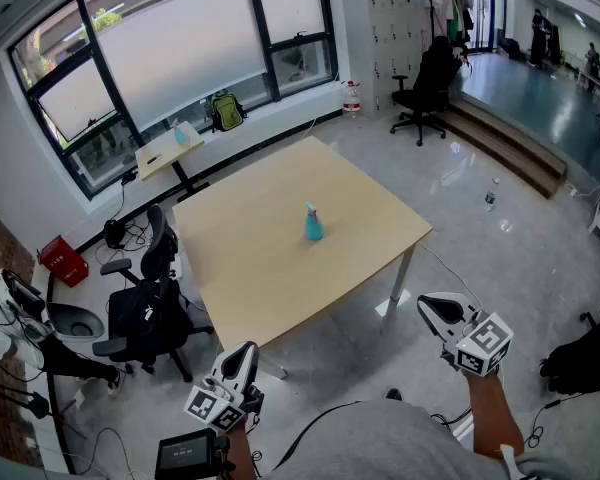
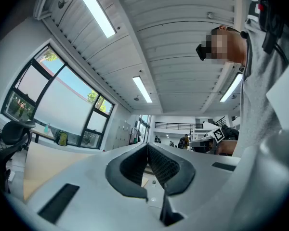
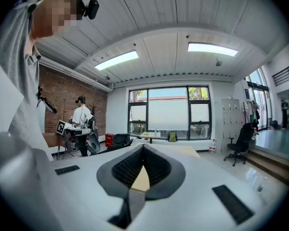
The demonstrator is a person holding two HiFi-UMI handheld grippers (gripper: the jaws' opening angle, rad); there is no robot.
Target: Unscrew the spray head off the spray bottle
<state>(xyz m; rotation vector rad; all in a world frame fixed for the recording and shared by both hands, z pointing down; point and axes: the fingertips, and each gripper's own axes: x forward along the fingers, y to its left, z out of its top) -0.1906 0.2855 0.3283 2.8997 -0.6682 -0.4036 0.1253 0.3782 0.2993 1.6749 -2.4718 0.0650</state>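
Note:
A small teal spray bottle (image 1: 313, 223) with a pale spray head stands upright near the middle of the light wooden table (image 1: 270, 253) in the head view. Both grippers hang well short of the table, close to my body and far from the bottle. My left gripper (image 1: 242, 353) is at the lower left, shut with nothing in it; its tips (image 2: 147, 145) meet in the left gripper view. At the lower right my right gripper (image 1: 427, 305) is also shut and empty, its tips (image 3: 143, 146) touching. Neither gripper view shows the bottle.
Black office chairs (image 1: 145, 313) crowd the table's left side. A second small desk (image 1: 170, 148) stands by the window, with a green backpack (image 1: 225, 110) behind it. Another black chair (image 1: 425, 88) sits at the back right near a step. Shiny floor lies between me and the table.

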